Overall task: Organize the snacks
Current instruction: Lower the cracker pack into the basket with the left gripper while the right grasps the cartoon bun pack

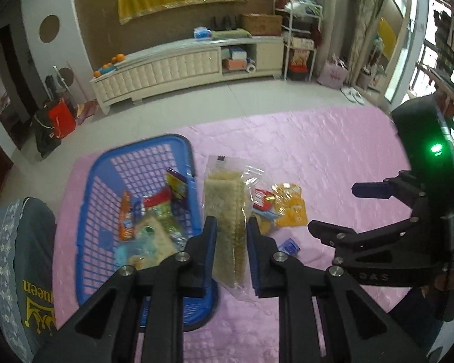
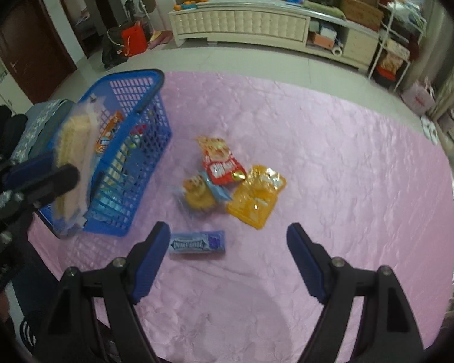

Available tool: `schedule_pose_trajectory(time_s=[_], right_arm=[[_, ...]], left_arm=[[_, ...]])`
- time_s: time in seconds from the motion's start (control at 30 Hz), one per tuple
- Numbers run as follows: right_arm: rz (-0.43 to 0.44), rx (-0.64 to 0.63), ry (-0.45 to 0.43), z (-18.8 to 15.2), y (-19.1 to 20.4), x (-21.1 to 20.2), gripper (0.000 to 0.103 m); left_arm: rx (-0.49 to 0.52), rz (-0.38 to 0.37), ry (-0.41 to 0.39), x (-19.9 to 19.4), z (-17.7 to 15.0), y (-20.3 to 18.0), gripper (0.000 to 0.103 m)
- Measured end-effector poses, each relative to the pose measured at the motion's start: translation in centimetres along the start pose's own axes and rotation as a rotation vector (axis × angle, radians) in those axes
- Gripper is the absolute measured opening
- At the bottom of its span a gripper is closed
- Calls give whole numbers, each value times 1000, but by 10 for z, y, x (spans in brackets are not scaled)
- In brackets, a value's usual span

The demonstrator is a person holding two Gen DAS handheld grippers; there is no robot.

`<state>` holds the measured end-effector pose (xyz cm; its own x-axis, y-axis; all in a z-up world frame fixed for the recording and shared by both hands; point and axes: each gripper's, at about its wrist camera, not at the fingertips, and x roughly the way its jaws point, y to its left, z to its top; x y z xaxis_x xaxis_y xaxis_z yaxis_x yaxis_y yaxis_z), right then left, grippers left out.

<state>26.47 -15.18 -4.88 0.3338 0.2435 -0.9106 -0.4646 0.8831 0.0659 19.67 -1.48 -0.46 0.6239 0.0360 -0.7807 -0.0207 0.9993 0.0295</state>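
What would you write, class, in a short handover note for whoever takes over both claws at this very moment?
Left claw: shut on the cracker pack, lifted beside the blue basket.
Right claw: open, empty, above the pink cloth.
Done: several snacks already lie in the basket.
Left: drop the cracker pack in, then collect from the cloth the blue gum pack, red bag, orange packet and cookie packet.

Open right claw (image 2: 228, 239) above blue gum pack (image 2: 197, 242).
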Motion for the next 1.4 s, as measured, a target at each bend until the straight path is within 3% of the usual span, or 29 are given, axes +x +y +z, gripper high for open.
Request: schedule_pose_trajectory(time_s=[0.27,0.5,0.87,1.13,1.23,1.4], right_arm=[[5,-41,63,23,28,39,83],[-7,-114,122,23,46,83,83],[-37,-208,206,22,50,140,83],[3,-219,220,23,45,157,83],[33,-245,217,22,50,160,73],[-10,-293,193,14,60,152,61]], left_arm=[[-64,47,-31,-10,6,53,18],[-119,38,65,21,-5,88,18],[-188,-92,182,79,-5,99,18],[-247,-179,249,117,-8,101,18],[-251,-187,264,124,-7,98,18],[-247,-215,295,131,-12,91,18]])
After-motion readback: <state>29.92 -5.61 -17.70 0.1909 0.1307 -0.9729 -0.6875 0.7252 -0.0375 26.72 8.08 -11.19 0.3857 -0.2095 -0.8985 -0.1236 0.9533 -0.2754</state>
